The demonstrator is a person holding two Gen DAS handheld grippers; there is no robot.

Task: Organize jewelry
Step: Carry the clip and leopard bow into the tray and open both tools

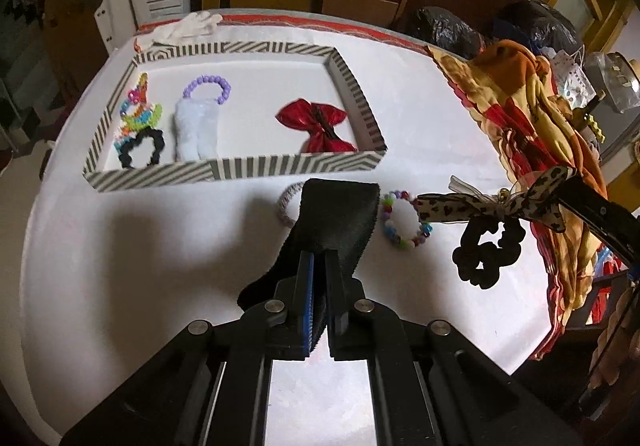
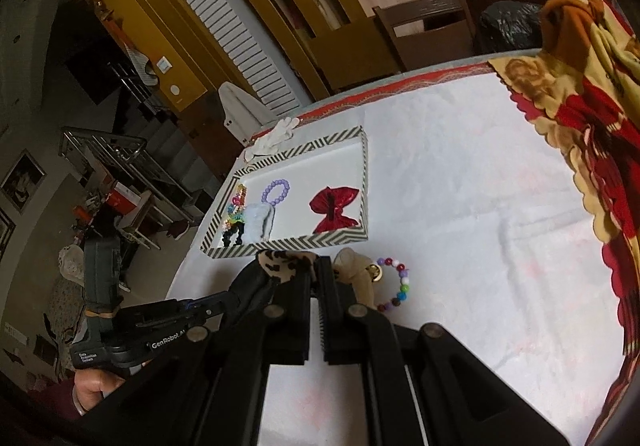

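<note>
Left gripper (image 1: 318, 266) clamped on wide black velvety fabric band (image 1: 336, 213), folded, fuzzy-edged. Right gripper (image 2: 314, 278) pinching leopard-print ribbon bow (image 1: 500, 201) with black ruffled scrunchie (image 1: 486, 250) dangling. Striped rectangular cardboard tray (image 1: 236, 167) behind.

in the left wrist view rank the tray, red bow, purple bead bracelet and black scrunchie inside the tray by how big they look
1. Striped rectangular tray
2. Shiny red bow
3. Black scrunchie in the tray and purple bead bracelet: look alike, and the scrunchie lies nearer the camera, so unranked.
</note>
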